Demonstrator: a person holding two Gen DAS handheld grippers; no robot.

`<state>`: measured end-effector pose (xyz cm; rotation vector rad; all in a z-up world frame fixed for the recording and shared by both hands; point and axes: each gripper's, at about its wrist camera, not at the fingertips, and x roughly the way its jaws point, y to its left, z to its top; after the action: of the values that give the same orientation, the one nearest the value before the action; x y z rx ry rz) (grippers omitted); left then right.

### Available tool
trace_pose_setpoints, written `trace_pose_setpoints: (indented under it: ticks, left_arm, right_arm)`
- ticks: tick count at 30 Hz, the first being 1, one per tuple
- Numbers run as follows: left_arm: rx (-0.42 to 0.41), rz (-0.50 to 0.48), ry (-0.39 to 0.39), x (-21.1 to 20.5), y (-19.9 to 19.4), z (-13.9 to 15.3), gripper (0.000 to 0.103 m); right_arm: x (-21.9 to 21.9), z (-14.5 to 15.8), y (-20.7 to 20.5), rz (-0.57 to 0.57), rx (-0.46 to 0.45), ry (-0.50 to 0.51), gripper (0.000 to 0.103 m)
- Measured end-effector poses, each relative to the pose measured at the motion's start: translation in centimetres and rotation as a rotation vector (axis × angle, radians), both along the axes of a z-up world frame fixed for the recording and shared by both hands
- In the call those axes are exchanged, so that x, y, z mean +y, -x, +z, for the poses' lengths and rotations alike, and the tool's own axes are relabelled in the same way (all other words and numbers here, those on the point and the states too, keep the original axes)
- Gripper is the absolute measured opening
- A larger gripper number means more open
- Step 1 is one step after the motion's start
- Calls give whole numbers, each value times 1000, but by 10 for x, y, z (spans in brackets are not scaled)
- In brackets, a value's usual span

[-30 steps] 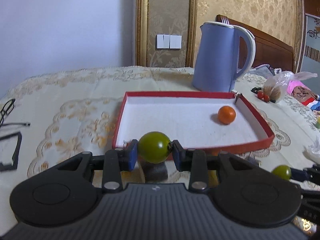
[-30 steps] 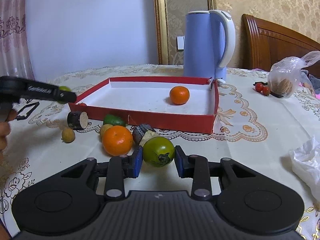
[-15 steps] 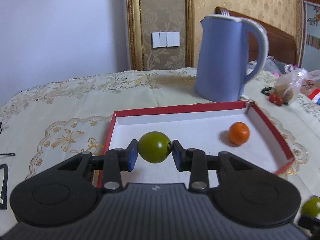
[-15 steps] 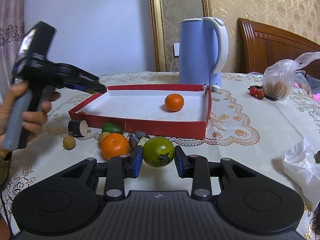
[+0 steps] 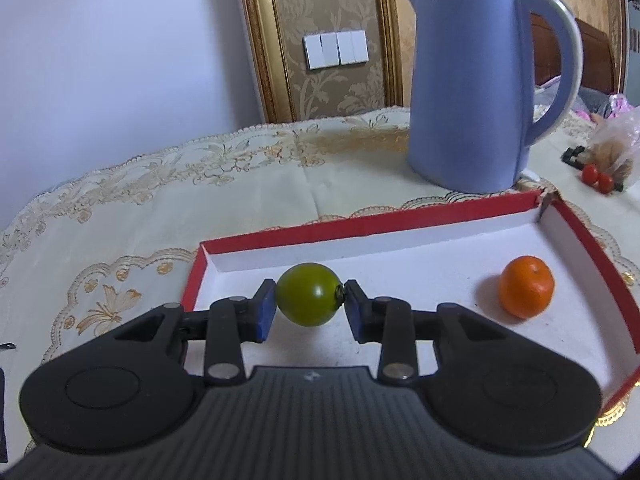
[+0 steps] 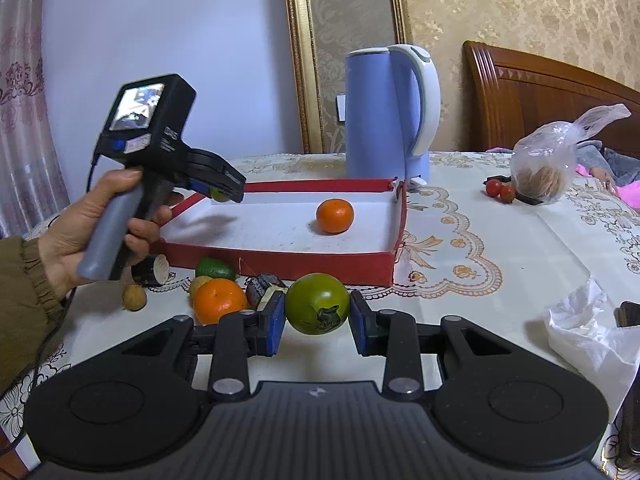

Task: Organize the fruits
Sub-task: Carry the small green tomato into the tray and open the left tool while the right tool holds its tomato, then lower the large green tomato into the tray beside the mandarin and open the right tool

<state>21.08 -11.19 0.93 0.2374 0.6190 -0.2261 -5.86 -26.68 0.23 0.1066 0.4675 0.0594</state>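
Both grippers loaded, green tomato each.

Red tray [image 5: 584, 248] by the kettle [image 5: 472, 92] has one orange [image 5: 526, 292] in it. Left gripper [image 5: 309, 307] over the tray's near-left corner, jaws clamped on a tomato [image 5: 308, 294]. Right gripper [image 6: 317, 318] short of the tray, pinching its tomato [image 6: 317, 303]; looks off the cloth, hard to tell.

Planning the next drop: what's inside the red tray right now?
Resting in the red tray: one orange, toward its right end. The left gripper holds a green tomato above the floor. The near-left corner is hidden behind that gripper.
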Motion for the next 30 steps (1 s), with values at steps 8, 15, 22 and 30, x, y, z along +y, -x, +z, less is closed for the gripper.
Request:
trace_pose_setpoints:
  ticks: [8,15,22,30]
  left_arm:
    - [-1,-1,-6,-7,0,-3,39]
    - [-38,0,26,6,21,14,60]
    - [-108,17,52,37,74,35,77]
    - [-115,39,106,68,132,33,84]
  right_arm:
    - [-1,2,-7,-10,11,-5,33]
    - [1,8,-23,-9,23,20,33]
    - [-2,15,-52,-20,34,36,33]
    - [0,30,-88,-15,40,90,33]
